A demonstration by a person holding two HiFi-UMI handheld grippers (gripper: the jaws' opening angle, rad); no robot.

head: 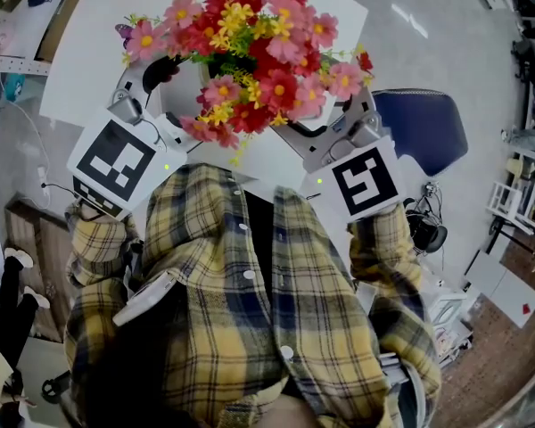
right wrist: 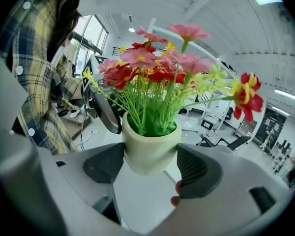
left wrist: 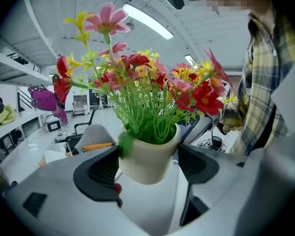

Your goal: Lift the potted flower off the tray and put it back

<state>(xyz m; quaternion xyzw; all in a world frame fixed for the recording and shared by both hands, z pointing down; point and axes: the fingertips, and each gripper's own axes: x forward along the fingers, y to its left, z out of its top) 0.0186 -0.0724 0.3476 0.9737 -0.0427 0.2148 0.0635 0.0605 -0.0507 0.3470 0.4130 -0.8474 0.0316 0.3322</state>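
Standing nearby, I see the potted flower [head: 254, 61] held in the air above the white table [head: 89, 52], close to the person's plaid shirt [head: 241, 310]. 2 grippers take it from opposite sides: the left gripper [left wrist: 148, 165] pinches the cream pot [left wrist: 150, 154] between its dark pads [left wrist: 96, 173], and the right gripper [right wrist: 151, 165] clamps the same pot. Red, pink and yellow blooms spread above both.

Bright, even light from ceiling strip lamps [left wrist: 148, 22] fills all three wide-angle views, and straight lines bow toward the edges. Both gripper views fall to black at the corners. The potted flower [right wrist: 152, 107] is sharp there, the hall behind it is slightly soft, and shadows are faint.
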